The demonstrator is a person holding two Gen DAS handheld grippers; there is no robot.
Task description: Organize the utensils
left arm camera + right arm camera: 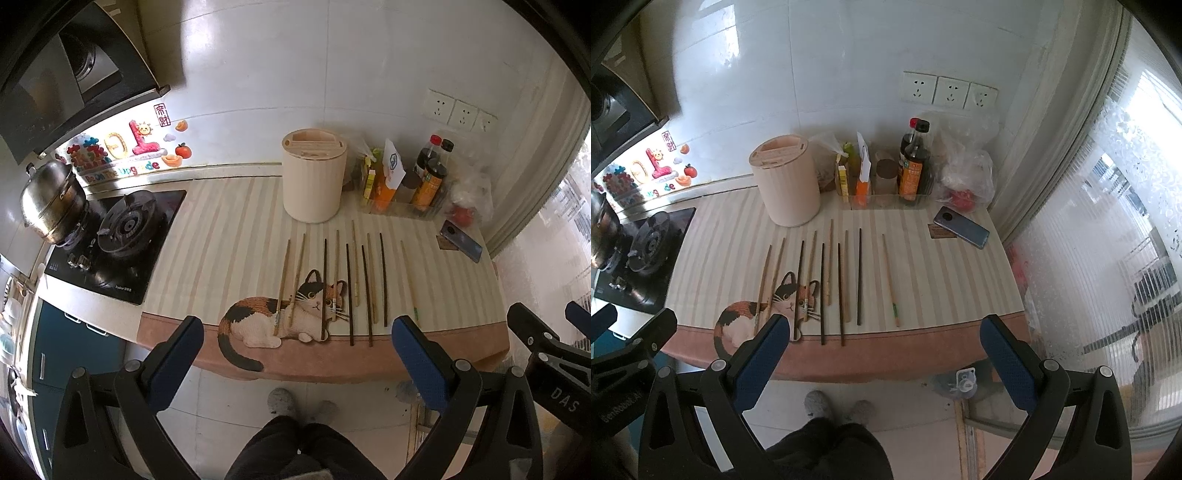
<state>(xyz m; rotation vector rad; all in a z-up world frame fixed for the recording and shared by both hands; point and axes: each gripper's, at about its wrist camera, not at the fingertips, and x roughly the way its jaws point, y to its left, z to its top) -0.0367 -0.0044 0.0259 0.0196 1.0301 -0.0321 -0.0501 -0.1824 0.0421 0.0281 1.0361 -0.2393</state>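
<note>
I hold two claws above the near edge of a desk, one in each hand. My left claw [297, 354] is spread wide, its two black arms tipped with blue, finely dotted rubber pads [177, 358], and it holds nothing. My right claw [882, 354] is built the same way, is spread just as wide and is also empty. Both hang in the air short of the desk, touching nothing.

The desk [923, 354] is covered by a smooth mat [221, 229] with pale cream and beige stripes and a pinkish-brown band along the near edge. A calico cat [273, 317] is printed on it, lying down, with orange, black and white patches.

Ten chopsticks [349, 291] lie flat on the mat in a loose row, roughly side by side, all pointing away from me. They are thin, straight sticks: some light bamboo, some dark brown wood. The leftmost few cross over the printed cat. One pale stick [890, 280] lies a little apart on the right, with a green mark near its closer end.

Behind the row stands a cream, ribbed, cylindrical utensil holder [314, 177], upright, with slotted openings in its flat top. To its right, a clear plastic tray [886, 199] holds dark sauce bottles and small packets. A blue-grey phone [962, 227] lies flat near the far right corner.

To the left is a black glass gas stove [122, 236] with a shiny steel pot [50, 199] on its far burner.
</note>
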